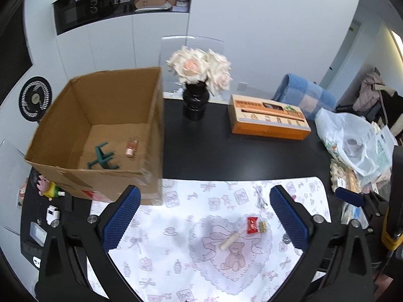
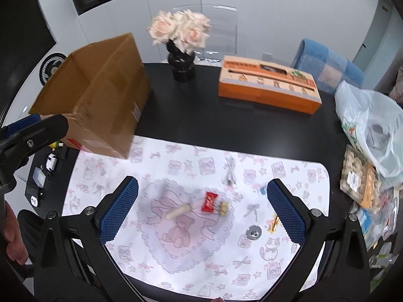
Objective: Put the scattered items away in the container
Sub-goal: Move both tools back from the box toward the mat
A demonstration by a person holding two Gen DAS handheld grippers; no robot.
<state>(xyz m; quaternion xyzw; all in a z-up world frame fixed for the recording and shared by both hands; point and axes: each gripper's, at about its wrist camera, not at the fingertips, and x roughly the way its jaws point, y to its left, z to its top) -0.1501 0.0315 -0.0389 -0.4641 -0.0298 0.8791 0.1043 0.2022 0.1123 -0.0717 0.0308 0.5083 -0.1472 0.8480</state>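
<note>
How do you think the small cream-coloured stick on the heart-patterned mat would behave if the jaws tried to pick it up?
The cream stick looks round and slim, so it would probably roll if nudged sideways. It seems light, lying flat on the placemat. The red candy wrapper lies close, so wide-open jaws might disturb that too.

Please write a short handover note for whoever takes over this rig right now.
Left gripper: open, empty, above the patterned mat, near the cardboard box.
Right gripper: open, empty, over the mat's heart motif.
Done: a green hook-shaped item and a small pink bottle lie in the box.
Left on the mat: red candy wrapper, cream stick, small yellowish piece, silver round piece, gold clip, a whitish twisted piece, a small blue item.
</note>
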